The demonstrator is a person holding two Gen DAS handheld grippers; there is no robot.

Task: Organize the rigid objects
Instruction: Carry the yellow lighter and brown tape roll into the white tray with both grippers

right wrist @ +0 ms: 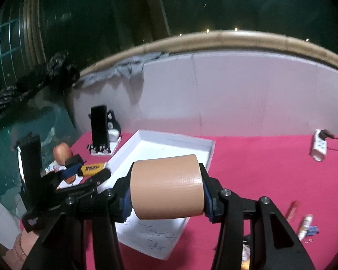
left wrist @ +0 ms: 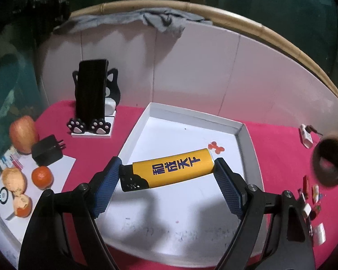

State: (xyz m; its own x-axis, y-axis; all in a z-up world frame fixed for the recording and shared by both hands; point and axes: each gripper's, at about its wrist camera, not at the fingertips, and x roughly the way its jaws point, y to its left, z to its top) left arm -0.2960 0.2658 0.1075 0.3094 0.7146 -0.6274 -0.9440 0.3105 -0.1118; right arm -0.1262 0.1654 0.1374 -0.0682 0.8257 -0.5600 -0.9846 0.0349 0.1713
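A yellow and black lighter (left wrist: 169, 172) with blue characters hangs lengthwise between the blue pads of my left gripper (left wrist: 166, 173), which is shut on its two ends, above the white tray (left wrist: 247, 144). A small orange bone-shaped piece (left wrist: 216, 147) lies inside the tray. My right gripper (right wrist: 166, 189) is shut on a tan roll of tape (right wrist: 169, 186), held over the near part of the white tray (right wrist: 210, 155). In the right wrist view the left gripper (right wrist: 87, 171) shows at the left with the lighter (right wrist: 92, 168) in it.
On the pink cloth stand a black phone in a cat-paw stand (left wrist: 91, 96), an apple (left wrist: 22, 132), a black charger (left wrist: 47, 153), a tangerine (left wrist: 41, 176) and peeled pieces (left wrist: 15, 184). A white power strip (right wrist: 318, 147) lies at right; small items (left wrist: 313, 202) are scattered nearby. White panels back the table.
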